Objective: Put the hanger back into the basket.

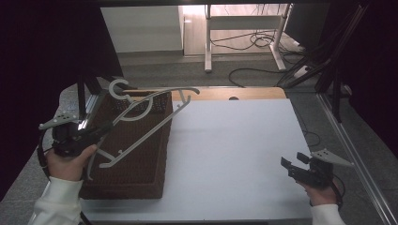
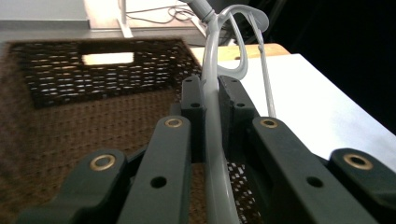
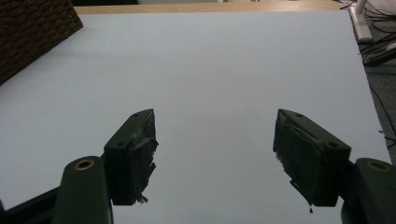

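A grey plastic clothes hanger (image 1: 155, 129) hangs tilted above a brown woven basket (image 1: 141, 180) at the table's left side, its hook (image 1: 117, 88) toward the far end. My left gripper (image 1: 105, 126) is shut on one arm of the hanger, near the basket's left rim. In the left gripper view the jaws (image 2: 211, 88) pinch the grey hanger bar (image 2: 214, 149), with the basket's inside (image 2: 70, 121) below. My right gripper (image 1: 293, 160) stands open near the table's front right corner, holding nothing. Its jaws (image 3: 215, 140) are wide apart over the bare white table (image 3: 210, 60).
The white table top (image 1: 234, 140) stretches from the basket to the right edge, with a wooden strip (image 1: 234, 93) at the far side. A basket corner (image 3: 32, 32) sits far left of the right gripper. Cables (image 1: 253, 42), desk legs and black stands are on the floor beyond.
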`<action>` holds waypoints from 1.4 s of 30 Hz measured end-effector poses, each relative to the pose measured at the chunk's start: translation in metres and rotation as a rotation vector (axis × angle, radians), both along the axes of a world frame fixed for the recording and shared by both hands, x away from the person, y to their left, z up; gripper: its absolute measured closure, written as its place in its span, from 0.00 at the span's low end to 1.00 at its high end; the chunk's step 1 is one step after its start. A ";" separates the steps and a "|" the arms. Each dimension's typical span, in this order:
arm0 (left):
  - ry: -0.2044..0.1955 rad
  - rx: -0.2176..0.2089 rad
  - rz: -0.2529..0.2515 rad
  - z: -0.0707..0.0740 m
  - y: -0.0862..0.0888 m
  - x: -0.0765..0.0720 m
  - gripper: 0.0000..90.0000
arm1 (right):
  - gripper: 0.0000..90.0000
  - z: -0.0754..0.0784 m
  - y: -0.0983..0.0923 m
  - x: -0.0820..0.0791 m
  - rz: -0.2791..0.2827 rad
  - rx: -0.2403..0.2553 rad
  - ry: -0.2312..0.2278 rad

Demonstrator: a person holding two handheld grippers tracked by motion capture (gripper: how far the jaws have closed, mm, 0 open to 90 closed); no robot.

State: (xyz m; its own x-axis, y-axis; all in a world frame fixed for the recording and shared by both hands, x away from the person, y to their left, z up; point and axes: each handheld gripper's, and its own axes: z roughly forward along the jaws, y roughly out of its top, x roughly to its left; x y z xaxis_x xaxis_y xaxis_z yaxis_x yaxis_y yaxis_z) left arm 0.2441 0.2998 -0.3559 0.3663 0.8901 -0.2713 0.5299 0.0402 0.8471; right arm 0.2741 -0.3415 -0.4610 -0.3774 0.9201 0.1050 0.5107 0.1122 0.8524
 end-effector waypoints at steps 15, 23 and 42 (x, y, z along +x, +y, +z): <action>0.006 -0.016 0.113 -0.019 0.057 -0.002 0.92 | 0.34 -0.001 0.000 0.001 -0.002 -0.006 0.004; 0.004 0.002 0.103 -0.033 0.063 0.003 0.92 | 0.34 -0.002 0.001 0.001 0.000 -0.014 0.004; 0.010 0.002 0.121 -0.060 0.071 0.010 0.92 | 0.34 -0.002 0.001 0.001 0.002 -0.021 0.002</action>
